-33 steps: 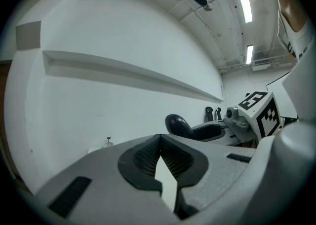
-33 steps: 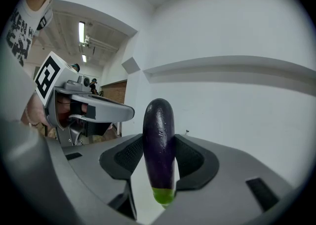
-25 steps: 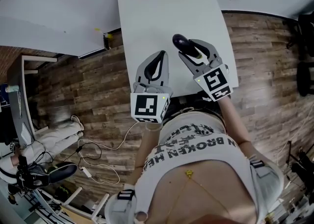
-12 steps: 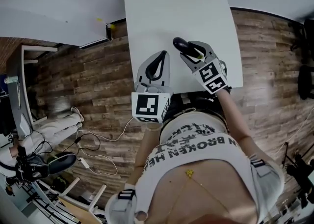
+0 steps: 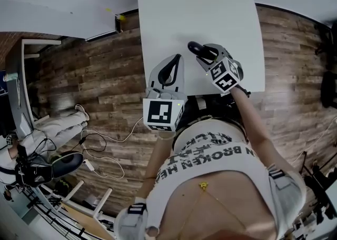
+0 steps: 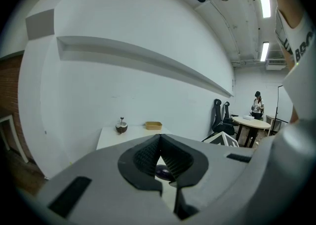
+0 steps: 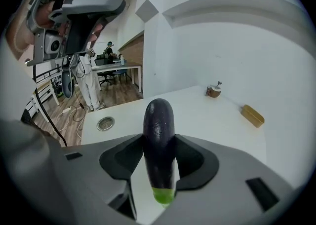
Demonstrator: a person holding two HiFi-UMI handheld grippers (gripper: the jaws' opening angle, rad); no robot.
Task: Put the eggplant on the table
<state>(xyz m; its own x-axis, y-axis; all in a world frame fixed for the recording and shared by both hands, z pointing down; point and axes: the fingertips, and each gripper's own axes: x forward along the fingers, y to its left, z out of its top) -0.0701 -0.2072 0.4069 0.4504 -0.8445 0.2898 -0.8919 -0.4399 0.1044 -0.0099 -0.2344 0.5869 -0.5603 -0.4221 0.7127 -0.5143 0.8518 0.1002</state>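
Over the near right part of the white desk [image 5: 200, 12], the right tool [image 5: 202, 52] grips the eggplant [image 5: 196, 49]. The right gripper view shows both dark pads pressed against the sides of the eggplant [image 7: 159, 135]. Its glossy purple body sticks out past the jaw tips and its green stem end sits back between the jaws. The right tool [image 7: 159, 157] tilts downward toward the desk top, but no view shows whether the eggplant touches the surface.

Just to its left, the left tool [image 5: 174, 61] hangs over the desk's near edge and holds nothing. In the left gripper view the left tool [image 6: 159, 140] has its jaws closed, with the ribbed pads meeting at the tips.

At the far end of the desk stand a small round brown vessel [image 7: 214, 91] and a flat tan tray [image 7: 252, 115], well apart from the eggplant. A round metal grommet [image 7: 105, 123] sits in the desk top near its left edge. Wooden floor [image 5: 100, 81] surrounds the desk, and loose cables [image 5: 105, 155] lie on it.
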